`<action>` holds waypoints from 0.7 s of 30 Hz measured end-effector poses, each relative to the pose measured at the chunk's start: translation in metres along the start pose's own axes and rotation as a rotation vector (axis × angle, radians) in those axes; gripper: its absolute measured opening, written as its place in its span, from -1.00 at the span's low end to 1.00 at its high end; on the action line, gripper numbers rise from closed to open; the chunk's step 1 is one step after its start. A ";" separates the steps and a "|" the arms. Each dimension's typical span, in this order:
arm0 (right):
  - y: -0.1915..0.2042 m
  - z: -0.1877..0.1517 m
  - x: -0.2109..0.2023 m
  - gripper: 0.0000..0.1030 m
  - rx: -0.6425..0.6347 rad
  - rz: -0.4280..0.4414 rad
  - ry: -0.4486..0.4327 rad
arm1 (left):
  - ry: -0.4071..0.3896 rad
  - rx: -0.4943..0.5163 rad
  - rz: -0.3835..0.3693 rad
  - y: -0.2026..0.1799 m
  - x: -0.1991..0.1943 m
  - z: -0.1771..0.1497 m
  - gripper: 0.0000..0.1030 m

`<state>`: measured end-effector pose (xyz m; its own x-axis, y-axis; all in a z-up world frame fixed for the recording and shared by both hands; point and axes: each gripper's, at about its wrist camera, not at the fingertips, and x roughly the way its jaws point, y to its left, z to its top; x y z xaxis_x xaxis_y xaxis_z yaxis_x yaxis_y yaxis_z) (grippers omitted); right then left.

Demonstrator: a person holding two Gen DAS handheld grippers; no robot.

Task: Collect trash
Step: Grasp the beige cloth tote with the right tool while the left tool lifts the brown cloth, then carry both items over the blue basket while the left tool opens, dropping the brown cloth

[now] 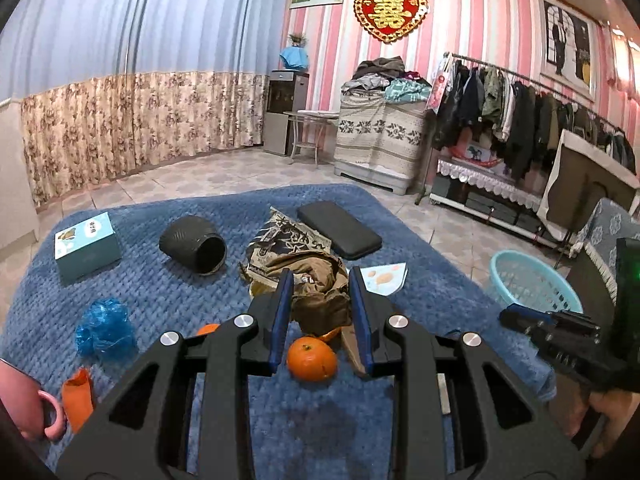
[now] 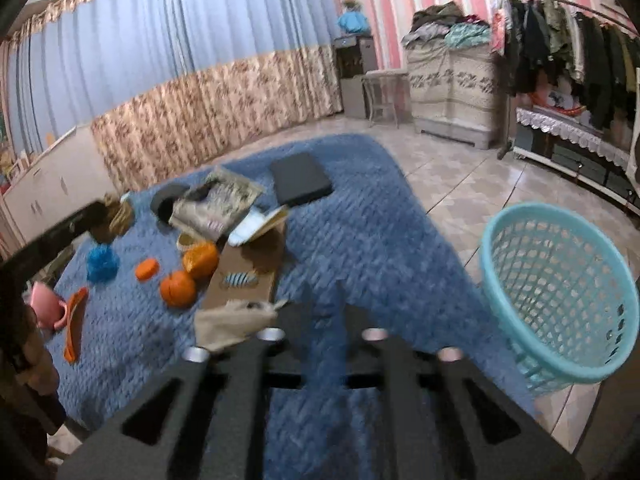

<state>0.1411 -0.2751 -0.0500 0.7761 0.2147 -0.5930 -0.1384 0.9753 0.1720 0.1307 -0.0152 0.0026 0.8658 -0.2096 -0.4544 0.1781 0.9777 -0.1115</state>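
Your left gripper (image 1: 320,300) is clamped on that crumpled brown cloth wad (image 1: 320,296), while your right gripper (image 2: 322,308) hangs part-open and empty near the light-blue plastic mesh basket (image 2: 560,300).

— What's behind my tool?
— A red heart ornament (image 1: 390,12) on striped wallpaper, a loaded clothes rack (image 1: 532,116), floral curtains (image 1: 140,128).
— On my rug (image 1: 168,300)?
— A teal box (image 1: 86,246), a black case (image 1: 339,230).

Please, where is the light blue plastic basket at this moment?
The basket stands on the tiled floor just off the right edge of the blue blanket, at the right side of both wrist views.
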 end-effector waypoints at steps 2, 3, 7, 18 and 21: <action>0.008 -0.008 0.005 0.31 0.010 0.005 -0.003 | 0.006 0.009 0.016 0.001 -0.001 -0.004 -0.47; 0.012 -0.011 0.008 0.31 0.008 0.013 0.000 | 0.009 0.010 0.027 0.006 -0.004 -0.007 -0.47; 0.035 -0.023 0.026 0.30 -0.027 0.030 0.063 | 0.034 0.002 0.060 0.024 -0.008 -0.018 -0.47; 0.057 -0.034 0.038 -0.85 -0.115 0.026 0.098 | 0.046 -0.028 0.065 0.044 -0.011 -0.027 -0.47; 0.041 -0.025 0.018 -0.85 -0.084 0.012 0.046 | 0.031 -0.009 0.043 0.027 -0.009 -0.016 -0.47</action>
<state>0.1340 -0.2301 -0.0731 0.7449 0.2266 -0.6275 -0.2002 0.9731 0.1138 0.1208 0.0127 -0.0102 0.8578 -0.1678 -0.4858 0.1368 0.9856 -0.0990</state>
